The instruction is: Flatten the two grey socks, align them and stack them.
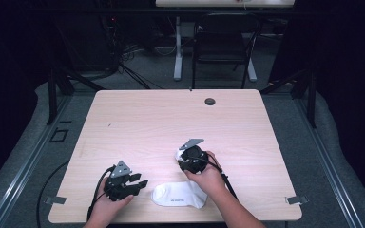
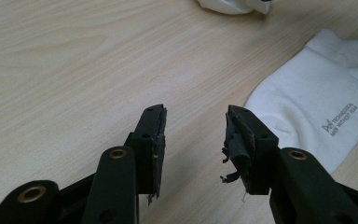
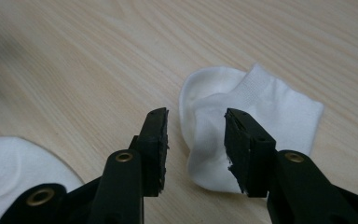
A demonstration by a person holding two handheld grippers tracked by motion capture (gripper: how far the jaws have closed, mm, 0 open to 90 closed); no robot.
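While apart and empty, right claw point(image 3: 196, 140) hovers over folded sock point(image 3: 261, 107).

surface: light wooden table point(image 1: 138, 118) | on it: flat white sock point(image 1: 178, 195), crumpled white sock point(image 3: 242, 121)

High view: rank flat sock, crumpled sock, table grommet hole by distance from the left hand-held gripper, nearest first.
From the left hand-held gripper:
1. Flat sock, just to its right at the near edge.
2. Crumpled sock, under the right hand-held gripper, mid-table.
3. Grommet hole, far edge.

Matt pale wood-grain table point(image 1: 138, 118), soft white knit socks point(image 1: 179, 195), perhaps cotton.
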